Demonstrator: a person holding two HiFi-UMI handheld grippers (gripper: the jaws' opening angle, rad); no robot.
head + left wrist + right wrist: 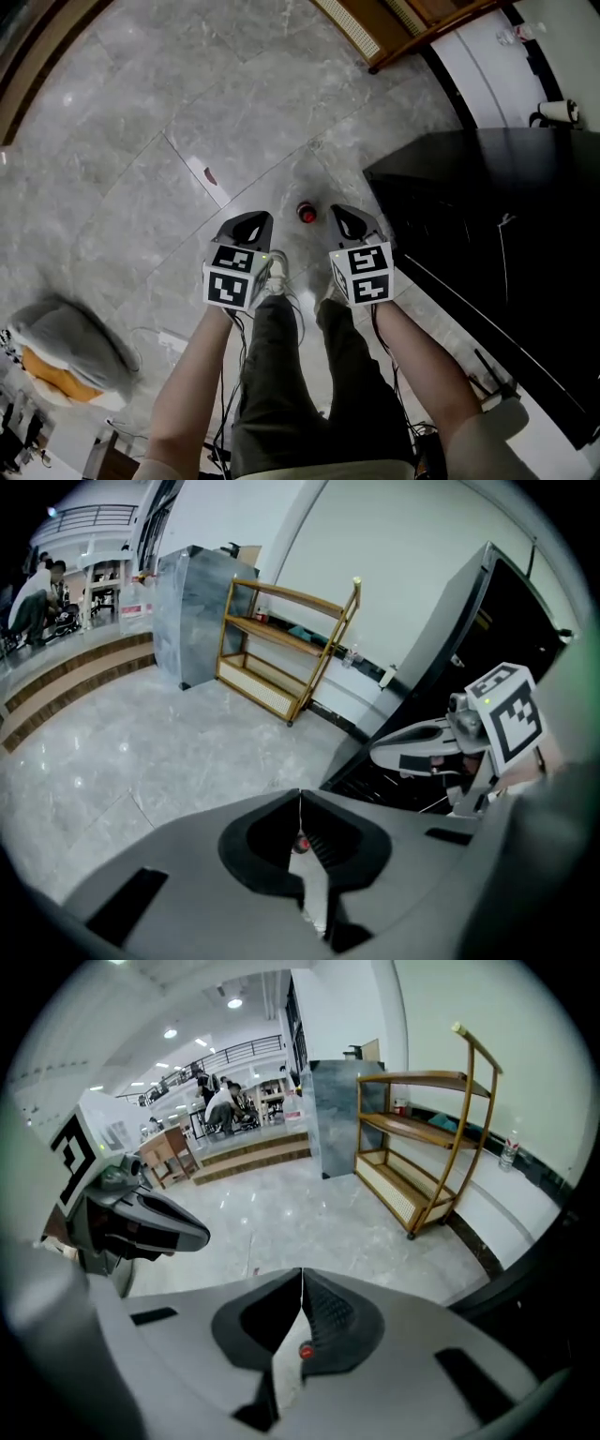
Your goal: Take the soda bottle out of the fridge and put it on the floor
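Soda bottle [307,216] on floor [141,141], only red cap [307,211] distinct.

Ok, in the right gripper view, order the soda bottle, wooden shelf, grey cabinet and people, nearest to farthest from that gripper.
1. Soda bottle: on the floor, just below the fingers.
2. Wooden shelf: right, against the wall.
3. Grey cabinet: beyond the shelf's far end.
4. People: far back, above the steps.
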